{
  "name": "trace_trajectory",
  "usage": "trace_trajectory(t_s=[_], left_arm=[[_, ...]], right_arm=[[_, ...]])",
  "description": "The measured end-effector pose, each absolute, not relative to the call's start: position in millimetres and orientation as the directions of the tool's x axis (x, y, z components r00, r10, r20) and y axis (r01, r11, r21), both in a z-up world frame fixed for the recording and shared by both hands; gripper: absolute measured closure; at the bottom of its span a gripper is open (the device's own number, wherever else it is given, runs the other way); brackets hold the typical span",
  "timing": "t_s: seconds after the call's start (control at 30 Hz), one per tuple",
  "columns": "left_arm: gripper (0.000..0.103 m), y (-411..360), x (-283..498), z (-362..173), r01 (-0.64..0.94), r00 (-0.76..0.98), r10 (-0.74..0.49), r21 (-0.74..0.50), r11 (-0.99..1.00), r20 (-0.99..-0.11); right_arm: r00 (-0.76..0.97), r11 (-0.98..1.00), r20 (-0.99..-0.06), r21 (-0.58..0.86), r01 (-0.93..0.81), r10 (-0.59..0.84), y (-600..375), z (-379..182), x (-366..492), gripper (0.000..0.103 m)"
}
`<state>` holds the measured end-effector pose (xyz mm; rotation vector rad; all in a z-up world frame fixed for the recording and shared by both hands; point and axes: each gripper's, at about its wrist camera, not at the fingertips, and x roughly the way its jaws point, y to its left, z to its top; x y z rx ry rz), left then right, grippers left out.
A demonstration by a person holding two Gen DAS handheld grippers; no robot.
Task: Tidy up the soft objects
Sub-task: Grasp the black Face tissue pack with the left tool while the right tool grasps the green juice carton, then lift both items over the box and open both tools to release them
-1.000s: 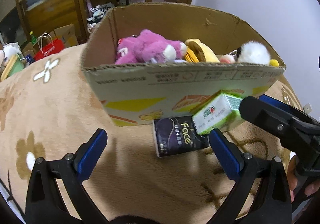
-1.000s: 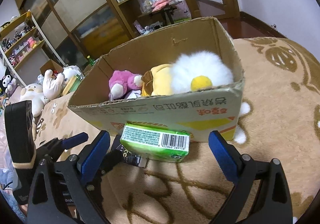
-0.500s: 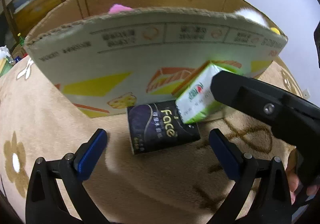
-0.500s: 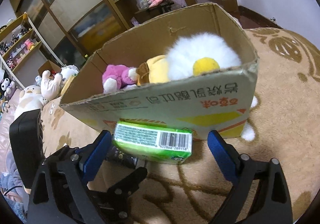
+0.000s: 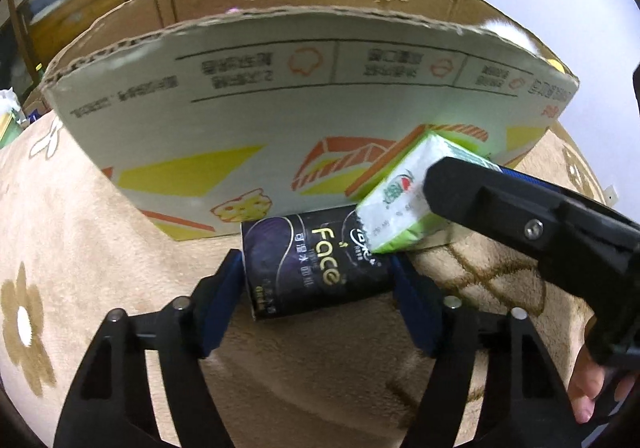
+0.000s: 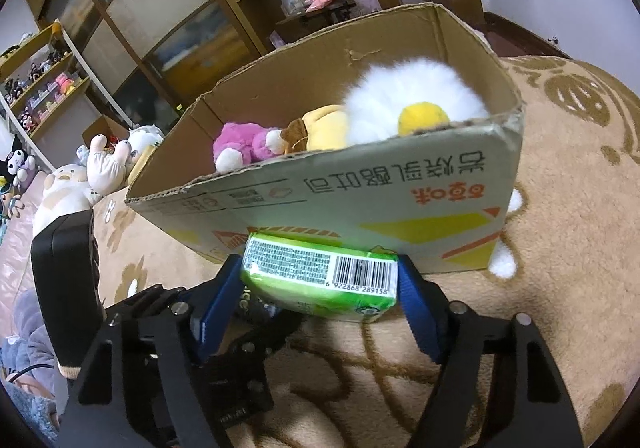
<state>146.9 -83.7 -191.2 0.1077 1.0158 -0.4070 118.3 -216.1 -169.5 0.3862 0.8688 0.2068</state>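
A black "Face" tissue pack (image 5: 316, 268) lies on the beige blanket against the cardboard box (image 5: 280, 96). My left gripper (image 5: 318, 292) is shut on it, blue pads at both ends. A green tissue pack (image 6: 320, 280) leans on the box front over the black pack; it also shows in the left wrist view (image 5: 404, 204). My right gripper (image 6: 320, 300) is shut on the green pack. The box (image 6: 360, 200) holds a pink plush (image 6: 244, 144), a yellow plush (image 6: 320, 128) and a white fluffy plush (image 6: 416, 96).
The beige patterned blanket (image 6: 560, 228) covers the surface around the box. Several plush toys (image 6: 80, 176) lie at the far left edge. Wooden shelves and cabinets (image 6: 168, 20) stand behind the box.
Both grippers moved forward and down towards the box front. The left one closed on the black pack and the right one closed on the green pack.
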Motion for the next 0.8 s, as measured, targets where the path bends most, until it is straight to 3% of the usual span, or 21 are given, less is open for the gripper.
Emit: trace_trajectory(t_s=[0.33, 0.8], left_arm=[[0.035, -73, 138, -185, 0.358, 0.477, -0.258, -0.082, 0.93, -0.84], [0.035, -58, 91, -129, 0.315, 0.592, -0.246, -0.06, 0.947, -0.767]], right_arm=[[0.668, 0.94, -0.697, 0.341, -0.011, 0.261, -220, -155, 105, 0.025], [0.736, 0.965, -0.658, 0.261, 0.023, 0.16, -227, -126, 63, 0.025]])
